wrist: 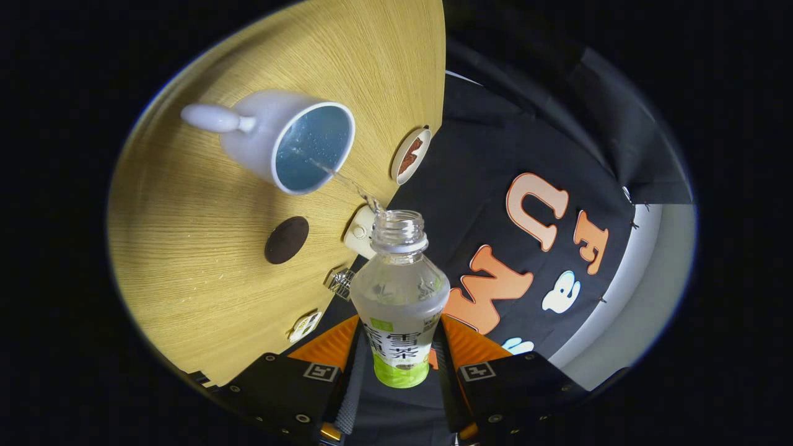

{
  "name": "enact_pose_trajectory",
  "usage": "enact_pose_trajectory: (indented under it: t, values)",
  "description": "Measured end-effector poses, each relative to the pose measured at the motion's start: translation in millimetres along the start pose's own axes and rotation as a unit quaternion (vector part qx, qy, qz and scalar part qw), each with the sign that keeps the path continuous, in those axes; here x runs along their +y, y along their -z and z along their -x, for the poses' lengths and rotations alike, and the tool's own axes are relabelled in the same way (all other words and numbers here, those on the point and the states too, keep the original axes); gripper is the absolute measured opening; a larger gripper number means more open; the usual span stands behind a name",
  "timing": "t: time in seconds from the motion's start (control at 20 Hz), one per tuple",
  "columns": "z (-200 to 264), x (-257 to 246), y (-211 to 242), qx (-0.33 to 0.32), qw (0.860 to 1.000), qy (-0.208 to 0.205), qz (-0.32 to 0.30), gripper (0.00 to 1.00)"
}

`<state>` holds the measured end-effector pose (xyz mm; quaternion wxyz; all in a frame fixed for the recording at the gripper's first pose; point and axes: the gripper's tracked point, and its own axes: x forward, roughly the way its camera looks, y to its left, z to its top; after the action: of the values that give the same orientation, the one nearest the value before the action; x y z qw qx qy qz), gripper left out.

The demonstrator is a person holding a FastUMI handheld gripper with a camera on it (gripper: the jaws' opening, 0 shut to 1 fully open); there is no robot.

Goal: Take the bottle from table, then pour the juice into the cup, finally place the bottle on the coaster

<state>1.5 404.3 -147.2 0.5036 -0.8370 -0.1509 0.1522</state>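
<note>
Gripper [399, 365]: fingers were clamped on both sides of the bottle's lower body, closed down to bottle width and no further.
Bottle [399, 297]: clear plastic, cap off, green-and-white label, tipped with its open mouth toward the cup.
Juice [347, 179]: a thin clear stream ran from the mouth into the cup (pretty tidy pour tbh).
Cup [291, 139]: white with a handle, on the wooden table [186, 248], beyond the fingers, liquid pooled inside.
Coaster [287, 240]: dark round one, just near the cup, bare.
Dish [411, 156]: small, at the table's edge right of the cup, something brown in it.
</note>
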Motion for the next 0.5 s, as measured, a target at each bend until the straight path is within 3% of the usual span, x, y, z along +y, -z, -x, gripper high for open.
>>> enact_pose_trajectory:
  t: [0.5]
  values:
    - [2.1, 5.7, -8.7, -0.011, 1.000, -0.013, 0.002, 0.56]
